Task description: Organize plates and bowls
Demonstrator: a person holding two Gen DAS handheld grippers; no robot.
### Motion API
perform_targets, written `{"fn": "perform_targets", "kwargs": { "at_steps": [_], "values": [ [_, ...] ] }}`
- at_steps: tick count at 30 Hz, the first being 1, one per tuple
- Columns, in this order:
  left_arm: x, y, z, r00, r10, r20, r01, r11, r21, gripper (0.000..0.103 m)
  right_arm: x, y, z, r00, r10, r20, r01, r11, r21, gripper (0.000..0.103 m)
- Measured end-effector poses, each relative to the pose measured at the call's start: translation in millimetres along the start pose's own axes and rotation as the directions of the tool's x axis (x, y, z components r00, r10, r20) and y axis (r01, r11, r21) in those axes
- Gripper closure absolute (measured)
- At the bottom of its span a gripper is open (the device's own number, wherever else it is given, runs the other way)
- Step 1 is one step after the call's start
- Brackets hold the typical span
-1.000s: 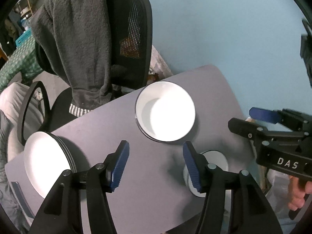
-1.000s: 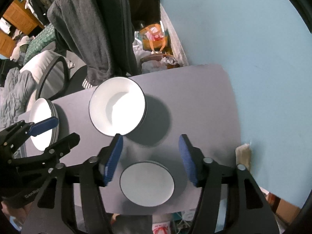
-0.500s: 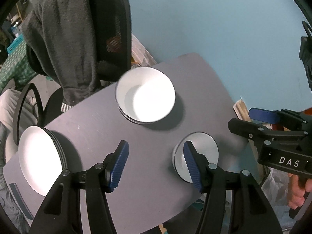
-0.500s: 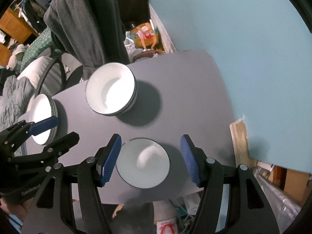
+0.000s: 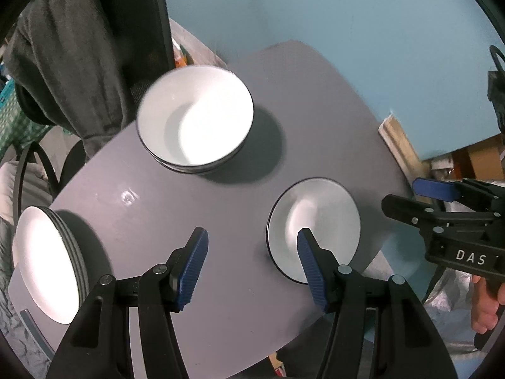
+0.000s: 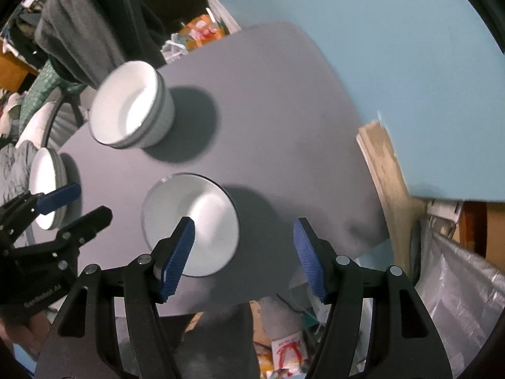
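Observation:
On the grey table (image 5: pixel 221 214) stand a stack of large white bowls (image 5: pixel 195 117) at the back, a stack of white plates (image 5: pixel 44 262) at the left edge and a single small white bowl (image 5: pixel 315 221) at the front right. My left gripper (image 5: pixel 249 265) is open and empty above the table, left of the small bowl. My right gripper (image 6: pixel 243 255) is open and empty above the small bowl's (image 6: pixel 195 221) right side. The bowl stack (image 6: pixel 132 107) and plates (image 6: pixel 47 183) show in the right wrist view too.
An office chair draped with a dark grey garment (image 5: pixel 72 47) stands behind the table. A blue wall (image 5: pixel 347 15) is at the back right. Cardboard and silver bags (image 6: pixel 457 268) lie on the floor to the right of the table.
Both grippers have pulled back and up from the table, so the dishes look smaller and farther. The jaws stayed open. The dishes have not moved.

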State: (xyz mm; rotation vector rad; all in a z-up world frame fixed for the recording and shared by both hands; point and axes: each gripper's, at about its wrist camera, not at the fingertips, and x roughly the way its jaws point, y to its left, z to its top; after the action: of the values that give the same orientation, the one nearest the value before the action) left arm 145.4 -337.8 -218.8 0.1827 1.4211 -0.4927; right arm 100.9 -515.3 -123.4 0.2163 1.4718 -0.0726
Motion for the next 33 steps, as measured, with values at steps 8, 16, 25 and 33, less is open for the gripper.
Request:
{"fn": "perform_targets", "kwargs": {
  "at_steps": [8,16,25,33],
  "values": [
    [38.0,-7.0,-5.3,0.998,0.010,-0.065,-0.010,1.000,0.010,0.043,33.7,-11.3,-13.2,0.999,0.026,-0.025,-0.026,0.999,0.033,0.039],
    [61.1,-8.9,-6.4,0.996,-0.006,-0.086,0.004,1.000,-0.027,0.043,66.8,-9.2,-21.7,0.995,0.086,-0.052,-0.082,0.995,0.060,0.039],
    [81.2,-6.9,-11.7,0.993,0.012,-0.114,-0.017,0.999,-0.041,0.043,83.8,-12.6,-23.5,0.994,0.103,-0.046,-0.098,0.991,0.087,0.045],
    [84.0,-9.0,-16.2,0.992,0.004,-0.122,-0.014,0.997,-0.076,0.046,92.0,-9.8,-25.2,0.990,0.127,-0.067,-0.119,0.987,0.112,0.071]
  ]
}}
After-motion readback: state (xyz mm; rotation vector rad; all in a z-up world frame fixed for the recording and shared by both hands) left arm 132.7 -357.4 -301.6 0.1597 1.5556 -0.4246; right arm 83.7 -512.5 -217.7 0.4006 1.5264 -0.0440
